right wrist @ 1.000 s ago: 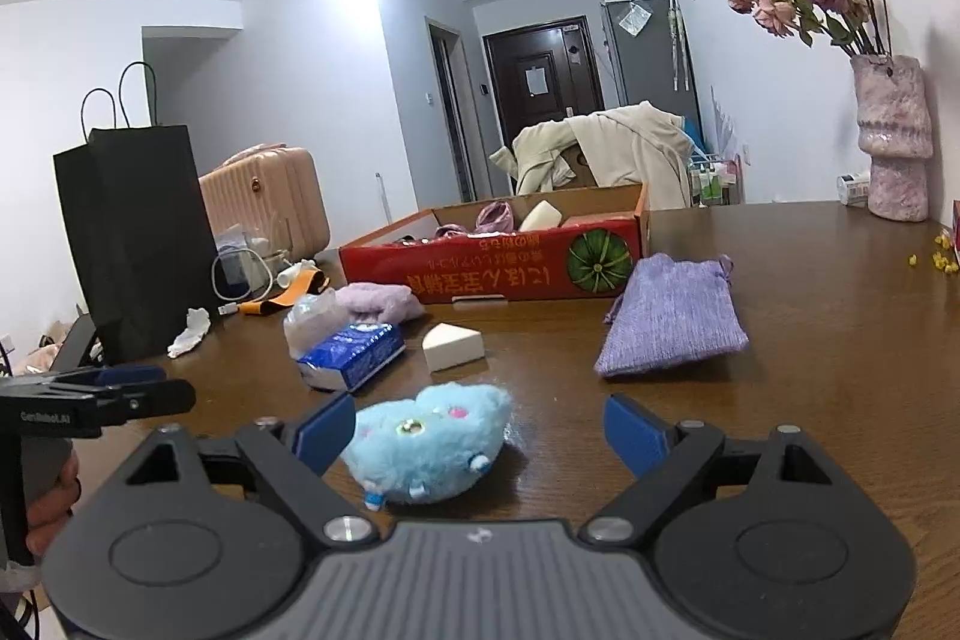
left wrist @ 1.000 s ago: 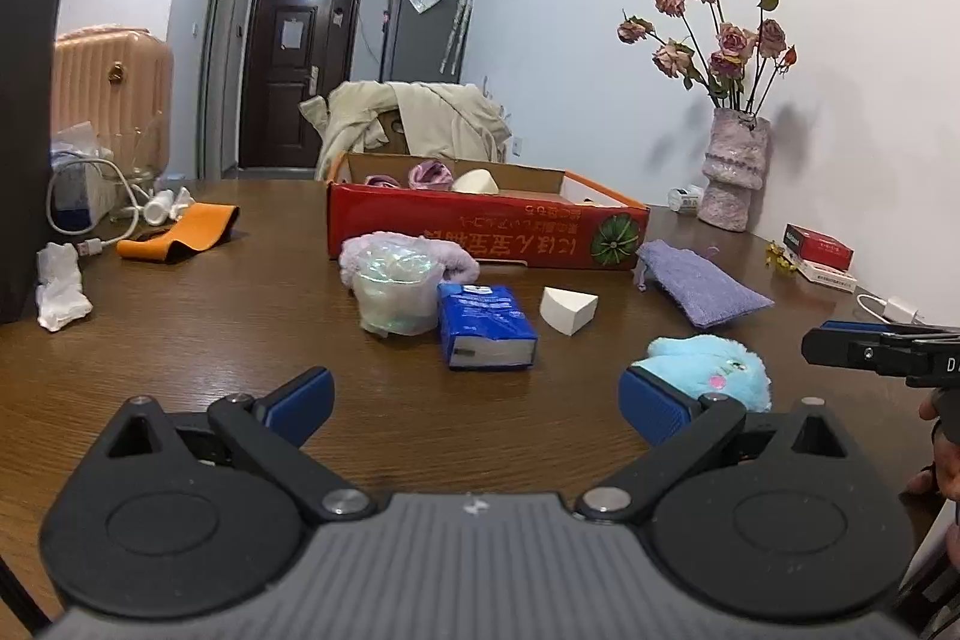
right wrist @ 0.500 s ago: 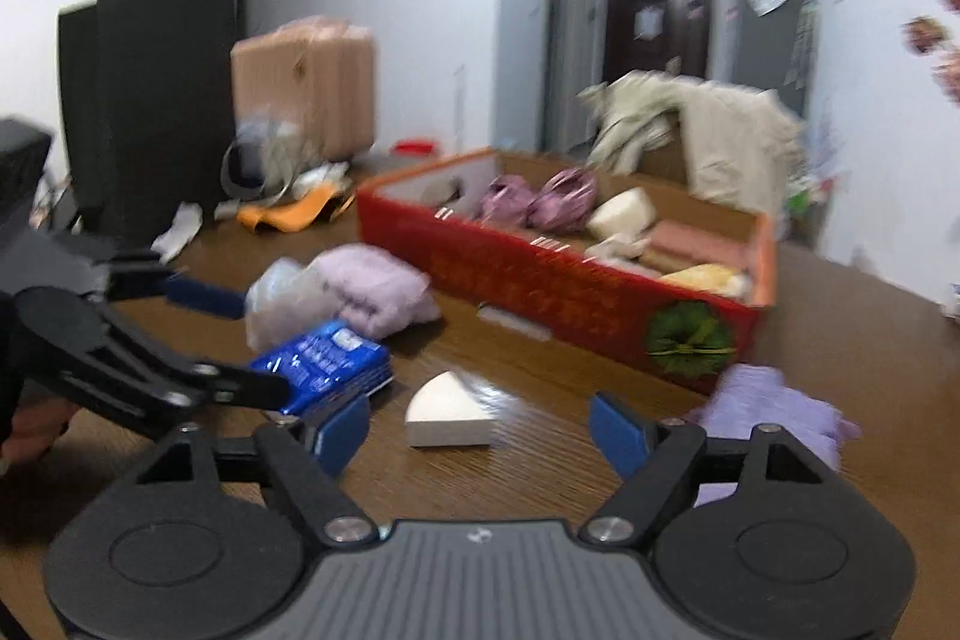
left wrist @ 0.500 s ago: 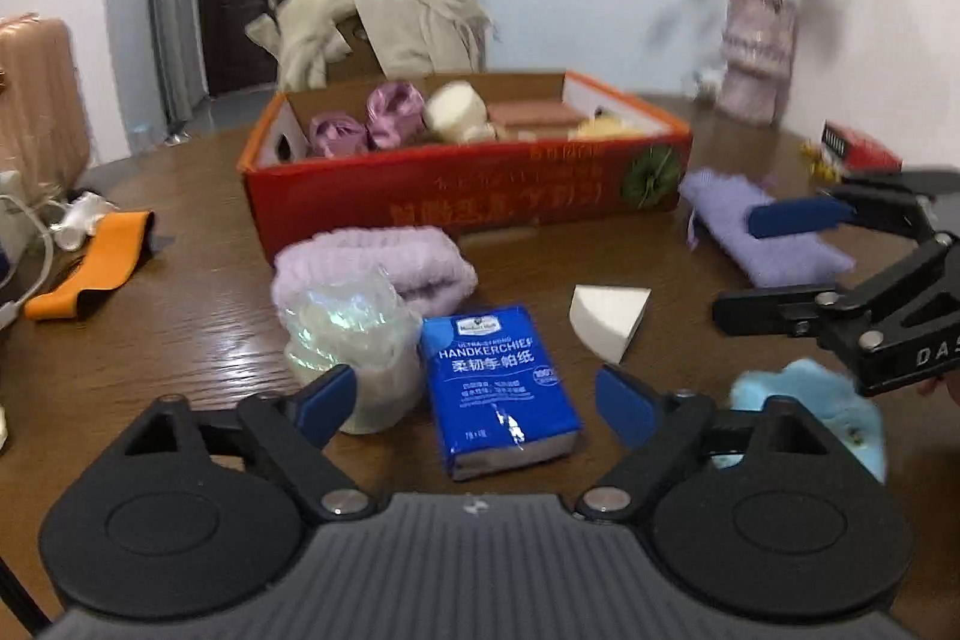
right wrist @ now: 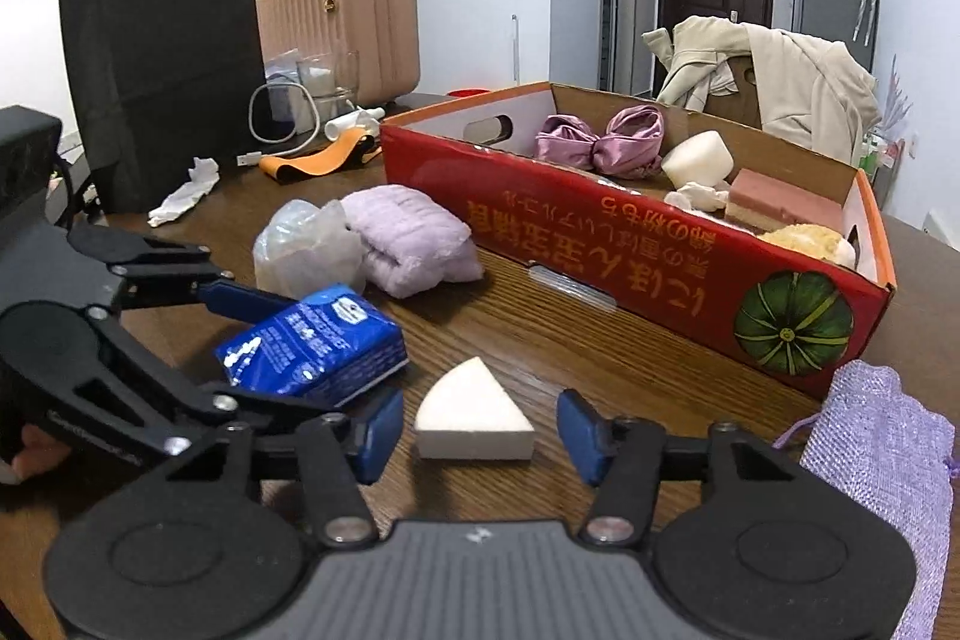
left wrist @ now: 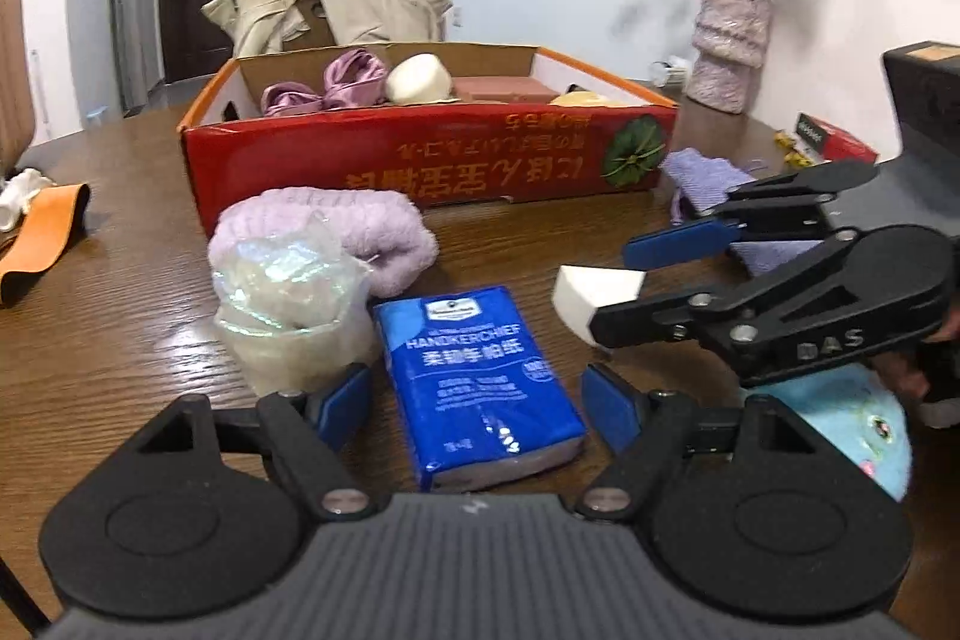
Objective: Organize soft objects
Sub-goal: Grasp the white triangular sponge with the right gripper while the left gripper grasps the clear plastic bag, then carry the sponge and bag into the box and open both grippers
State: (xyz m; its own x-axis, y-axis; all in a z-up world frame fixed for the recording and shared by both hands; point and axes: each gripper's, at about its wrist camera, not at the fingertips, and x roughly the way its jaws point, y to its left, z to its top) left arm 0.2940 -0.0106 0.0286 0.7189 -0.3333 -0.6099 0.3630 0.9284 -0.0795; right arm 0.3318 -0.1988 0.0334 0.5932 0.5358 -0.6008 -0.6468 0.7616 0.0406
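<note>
Two hand-held grippers closing. Left hand-held gripper (left wrist: 477, 403) straddles blue handkerchief tissue pack (left wrist: 480, 382), pads clear. Right hand-held gripper (right wrist: 480, 427) straddles white wedge-shaped sponge (right wrist: 474, 415) on brown wooden surface (right wrist: 600, 352), untouched. Risk: neighbouring linkages collide; sponge squirts out.

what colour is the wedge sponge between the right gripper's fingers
White. The wedge sponge shows best in the right wrist view.
</note>
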